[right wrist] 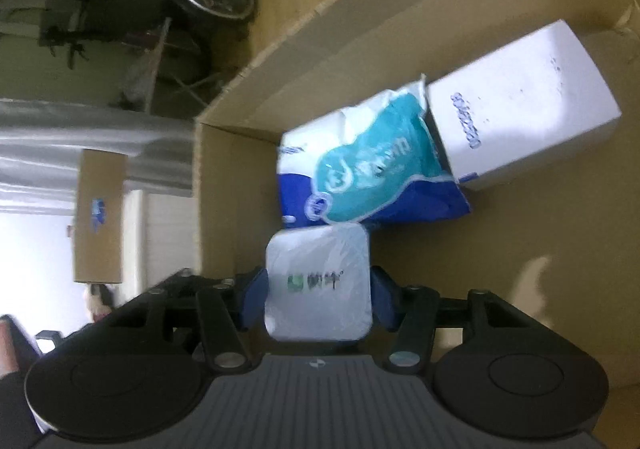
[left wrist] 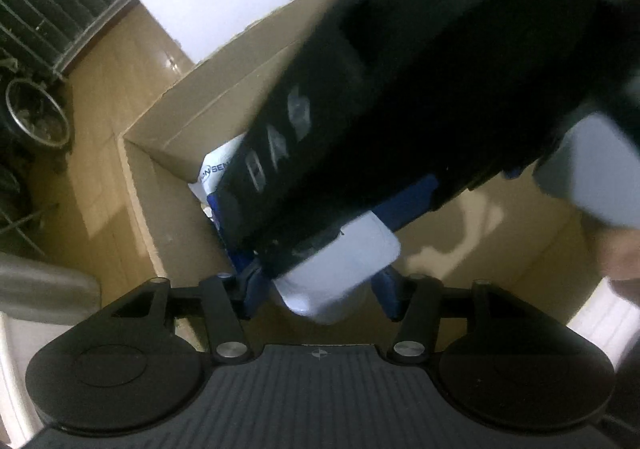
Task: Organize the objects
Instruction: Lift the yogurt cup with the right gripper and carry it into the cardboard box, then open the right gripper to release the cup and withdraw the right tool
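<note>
Right now my right tool [right wrist: 318, 299] pinches a white sealed tub [right wrist: 318, 289] by its two sides, blue pads flat against it, over the open cardboard box [right wrist: 236, 177]. Just past the tub lies a teal-and-blue packet [right wrist: 372, 169], and a white carton [right wrist: 524, 105] leans beside that, both already inside the box. My left tool [left wrist: 316, 289] seems to have a similar white tub [left wrist: 340, 269] between its blue pads, but the other handset's black body [left wrist: 400, 89] crosses that view and the picture is smeared, so I cannot tell whether those pads press on it.

To do this well, I would lower the right tub onto bare cardboard beside the packet, not on top of it, keeping it level so it does not tip. I would let the base settle before spreading the pads, then lift straight out. With both handsets crowding one box, I would place one tub at a time to avoid a knock.
</note>
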A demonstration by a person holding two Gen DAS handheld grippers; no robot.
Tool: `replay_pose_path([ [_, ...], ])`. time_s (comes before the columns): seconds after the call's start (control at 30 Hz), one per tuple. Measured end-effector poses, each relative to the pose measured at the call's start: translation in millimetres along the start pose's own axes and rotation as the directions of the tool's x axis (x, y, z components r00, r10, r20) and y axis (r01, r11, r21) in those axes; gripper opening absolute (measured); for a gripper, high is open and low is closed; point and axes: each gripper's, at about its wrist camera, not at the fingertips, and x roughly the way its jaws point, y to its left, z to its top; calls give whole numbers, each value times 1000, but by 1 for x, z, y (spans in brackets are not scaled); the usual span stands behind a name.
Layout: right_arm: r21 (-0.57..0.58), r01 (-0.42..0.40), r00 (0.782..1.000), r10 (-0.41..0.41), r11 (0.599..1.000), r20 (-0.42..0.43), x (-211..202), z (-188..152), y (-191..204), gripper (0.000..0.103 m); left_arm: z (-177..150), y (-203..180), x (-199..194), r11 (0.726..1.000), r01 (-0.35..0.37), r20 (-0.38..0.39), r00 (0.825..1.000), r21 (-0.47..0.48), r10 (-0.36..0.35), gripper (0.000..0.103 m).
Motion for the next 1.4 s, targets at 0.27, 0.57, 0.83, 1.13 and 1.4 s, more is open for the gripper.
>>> replay_pose_path([
  [0.27, -27, -42, 999, 42, 999, -28, 9, -7, 7, 55, -16, -6, -11, 992, -74, -3, 997, 105, 74, 49],
  [0.57, -40, 0, 1000, 1, 999, 25, 6, -6, 13, 53, -13, -5, -23, 994, -69, 18, 998, 88, 68, 48],
  [0.83, -32, -29, 999, 30, 999, 13, 5, -9, 13, 9, -18, 2, -27, 995, -53, 47, 998, 90, 49, 47],
  [1.13, -34, 17, 998, -15, 999, 67, -5, -10, 7, 14, -30, -18, -55, 997, -59, 99, 994, 40, 55, 49],
  [1.4, -224, 82, 972, -29, 971, 232, -68, -40, 38, 15, -63, -41, -116, 996, -13, 264, 964, -85, 35, 49],
])
